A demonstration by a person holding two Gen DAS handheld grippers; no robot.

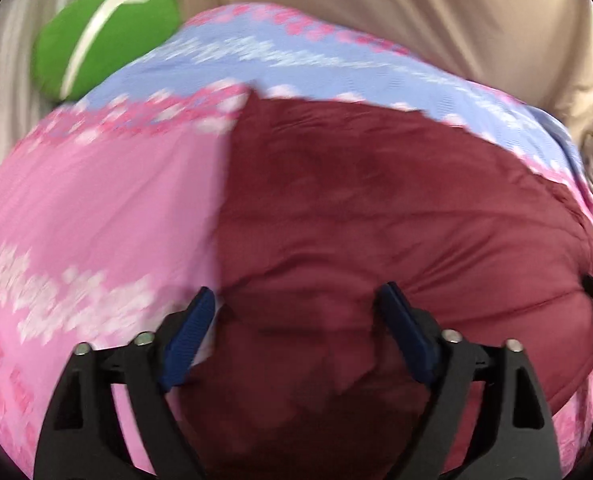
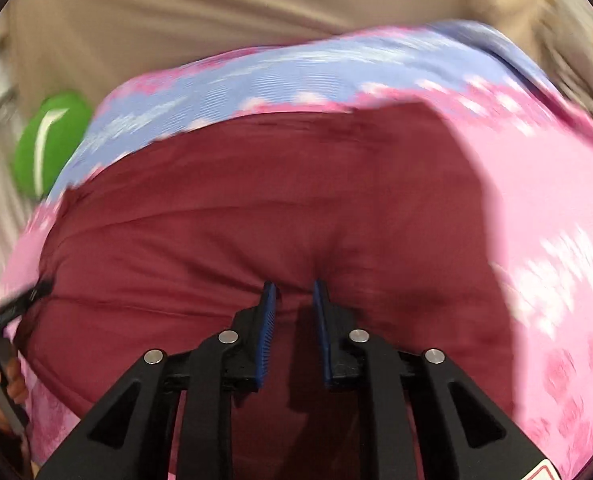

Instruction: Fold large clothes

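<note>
A dark red garment (image 1: 376,208) lies spread on a pink and blue patterned bedcover (image 1: 96,208); it also shows in the right wrist view (image 2: 256,200) on the same bedcover (image 2: 536,200). My left gripper (image 1: 298,300) is open, jaws wide apart, just above the garment's near left part. My right gripper (image 2: 294,288) has its jaws close together over a puckered fold of the garment; cloth fills the narrow gap. The other gripper's tip (image 2: 24,300) shows at the left edge.
A green cushion with a white stripe (image 1: 108,36) lies at the bed's far left, also in the right wrist view (image 2: 48,144). Beige fabric (image 1: 416,8) rises behind the bed. A hand (image 2: 0,392) holds the other gripper at lower left.
</note>
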